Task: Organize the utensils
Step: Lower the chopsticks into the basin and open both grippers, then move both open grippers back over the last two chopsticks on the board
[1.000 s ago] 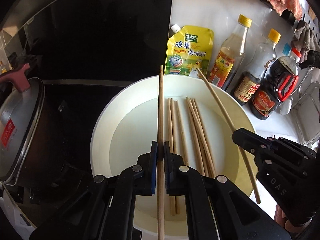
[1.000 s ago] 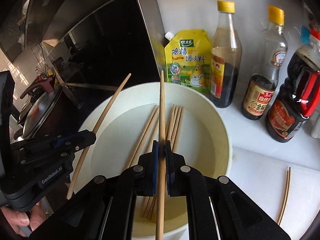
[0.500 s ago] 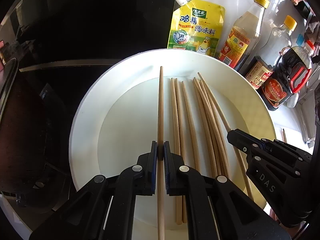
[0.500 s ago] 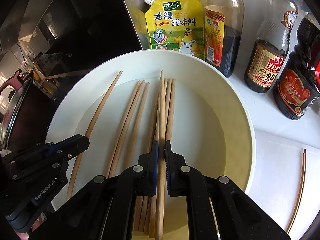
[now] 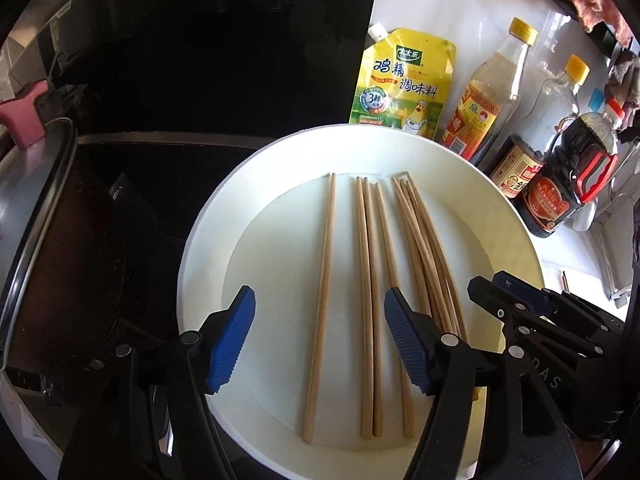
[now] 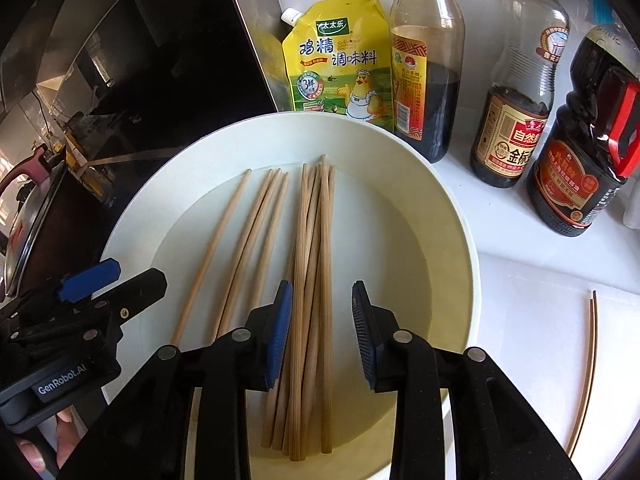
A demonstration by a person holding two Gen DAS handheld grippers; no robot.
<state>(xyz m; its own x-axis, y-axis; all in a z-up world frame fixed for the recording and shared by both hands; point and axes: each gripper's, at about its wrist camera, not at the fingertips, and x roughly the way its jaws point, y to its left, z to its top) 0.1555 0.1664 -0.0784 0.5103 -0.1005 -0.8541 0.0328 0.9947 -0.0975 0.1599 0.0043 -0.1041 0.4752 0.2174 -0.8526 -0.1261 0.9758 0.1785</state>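
Left wrist view: I had my left gripper (image 5: pixel 320 344) just spreading wide, its thin wooden chopstick (image 5: pixel 322 304) dropped into the round white bowl (image 5: pixel 200 248). My right gripper (image 6: pixel 322 332) was parting too, empty; two sticks (image 6: pixel 586 376) remained outside.

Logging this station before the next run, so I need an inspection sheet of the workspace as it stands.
Surface: white counter, bare around the bowl.
Job's things: wooden chopsticks lying lengthwise in white bowl.
Clutter: yellow seasoning pouch, three sauce bottles, two thin sticks on the counter.
Grippers: left gripper open, right gripper open; both jaws have just been opening, chopsticks loose between them.
Cables: nothing seen.
Surroundings: black stove panel, lidded pot.
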